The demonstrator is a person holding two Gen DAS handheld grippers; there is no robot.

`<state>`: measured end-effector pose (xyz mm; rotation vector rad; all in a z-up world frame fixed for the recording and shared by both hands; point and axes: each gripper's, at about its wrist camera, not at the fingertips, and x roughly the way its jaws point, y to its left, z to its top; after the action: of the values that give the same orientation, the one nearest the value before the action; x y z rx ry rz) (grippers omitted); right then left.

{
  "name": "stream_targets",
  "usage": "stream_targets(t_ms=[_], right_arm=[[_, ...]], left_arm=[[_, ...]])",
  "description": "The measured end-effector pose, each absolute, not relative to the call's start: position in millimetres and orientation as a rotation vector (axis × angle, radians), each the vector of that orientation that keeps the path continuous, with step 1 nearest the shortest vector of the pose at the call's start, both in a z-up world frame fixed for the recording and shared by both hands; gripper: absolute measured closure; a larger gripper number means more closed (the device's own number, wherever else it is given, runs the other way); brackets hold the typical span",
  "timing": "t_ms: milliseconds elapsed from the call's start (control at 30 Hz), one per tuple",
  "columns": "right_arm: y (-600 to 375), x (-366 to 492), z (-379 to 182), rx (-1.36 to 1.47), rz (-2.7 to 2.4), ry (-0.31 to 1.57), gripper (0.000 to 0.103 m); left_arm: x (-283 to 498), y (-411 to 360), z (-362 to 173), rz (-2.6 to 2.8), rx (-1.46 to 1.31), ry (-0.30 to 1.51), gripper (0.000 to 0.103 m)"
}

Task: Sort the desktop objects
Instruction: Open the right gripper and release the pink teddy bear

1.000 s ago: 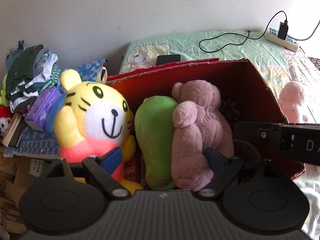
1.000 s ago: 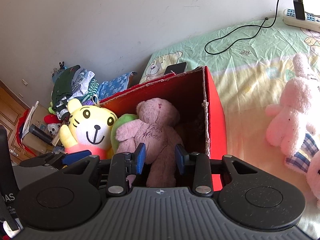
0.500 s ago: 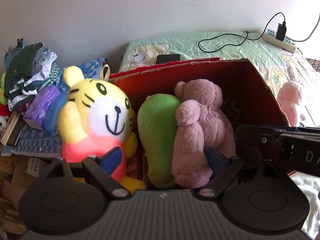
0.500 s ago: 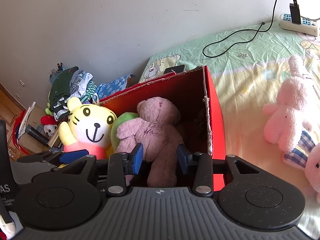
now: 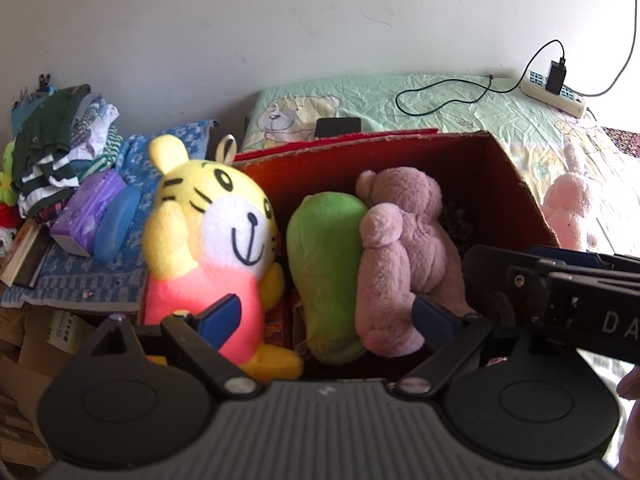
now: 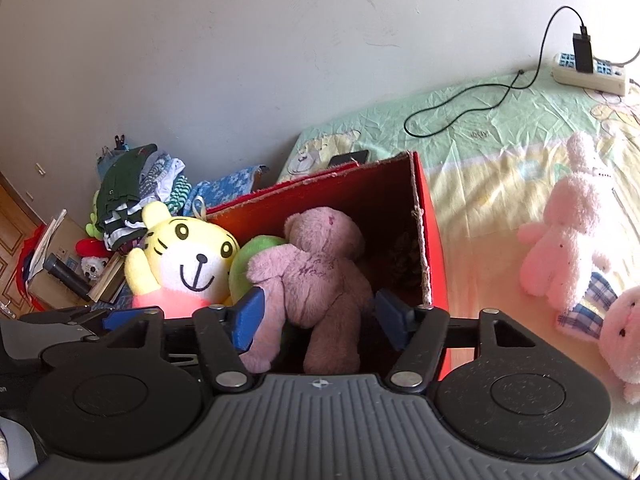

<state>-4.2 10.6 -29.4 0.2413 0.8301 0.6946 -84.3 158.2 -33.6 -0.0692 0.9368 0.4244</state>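
A red cardboard box (image 5: pixel 512 168) (image 6: pixel 434 256) on the bed holds a yellow tiger plush (image 5: pixel 216 236) (image 6: pixel 188 264), a green plush (image 5: pixel 324 264) (image 6: pixel 250 256) and a mauve teddy bear (image 5: pixel 400 256) (image 6: pixel 320 280). My left gripper (image 5: pixel 326 318) is open above the box's near side, its fingers wide apart and holding nothing. My right gripper (image 6: pixel 320 318) is open, its fingers either side of the mauve bear's legs without pinching it. Two pink rabbit plushes (image 6: pixel 568 240) (image 6: pixel 624 336) lie on the bed right of the box.
A power strip with charger and black cable (image 6: pixel 588 68) lies at the bed's far side by the wall. A black phone (image 5: pixel 338 126) lies behind the box. Folded clothes (image 5: pixel 52 144), a purple pack (image 5: pixel 88 212) and books pile up at the left.
My right gripper has opened; its fingers were close together on the mauve bear's legs and now stand wide apart. Both views have shifted slightly; the toys stay in the box.
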Motion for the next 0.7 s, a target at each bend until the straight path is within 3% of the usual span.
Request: stream_targets(t_ms=[700], right_arm=[[-29, -1, -17, 0.259, 0.864, 0.826, 0.040]], left_arm=[[-97, 122, -16, 0.650, -0.073, 0.916, 0.009]])
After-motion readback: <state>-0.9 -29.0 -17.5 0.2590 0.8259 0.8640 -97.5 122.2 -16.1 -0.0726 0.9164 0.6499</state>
